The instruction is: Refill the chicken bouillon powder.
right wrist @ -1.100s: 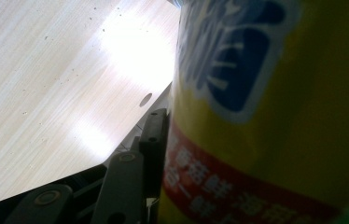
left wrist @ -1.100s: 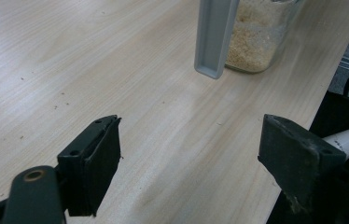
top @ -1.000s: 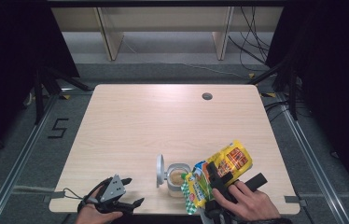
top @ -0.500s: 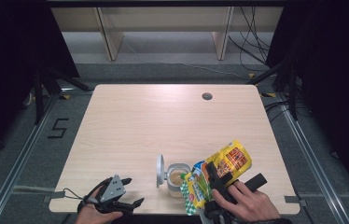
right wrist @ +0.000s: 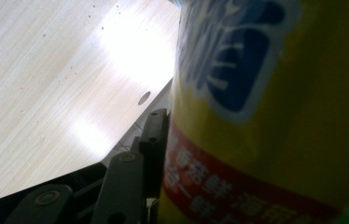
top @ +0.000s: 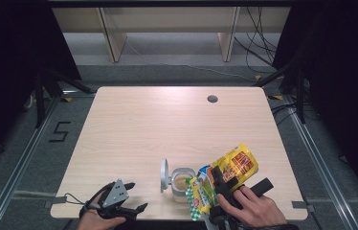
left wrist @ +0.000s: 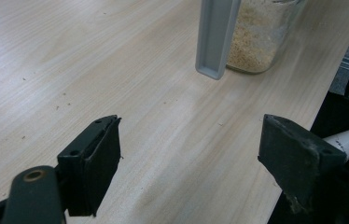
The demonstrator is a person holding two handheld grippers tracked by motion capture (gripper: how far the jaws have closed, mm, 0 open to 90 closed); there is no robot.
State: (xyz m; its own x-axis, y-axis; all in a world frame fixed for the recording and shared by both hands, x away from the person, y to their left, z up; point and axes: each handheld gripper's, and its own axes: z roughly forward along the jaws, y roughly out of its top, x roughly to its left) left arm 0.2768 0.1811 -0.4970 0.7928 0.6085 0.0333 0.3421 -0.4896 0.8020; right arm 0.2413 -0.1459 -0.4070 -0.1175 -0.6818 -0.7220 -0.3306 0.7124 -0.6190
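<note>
Yellow snack bag (top: pixel 234 165) clamped in right claw (top: pixel 221 184), tilted over open glass jar (top: pixel 182 182) of pale grains near worktop (top: pixel 167 124) front edge. Grey lid (top: pixel 164 175) stands upright beside jar. Left claw (top: pixel 119 203) wide apart, empty, resting at front-left corner.

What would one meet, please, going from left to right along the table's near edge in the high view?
Left gripper → grey lid → jar → green packet → right gripper, shut on the yellow bag.
</note>
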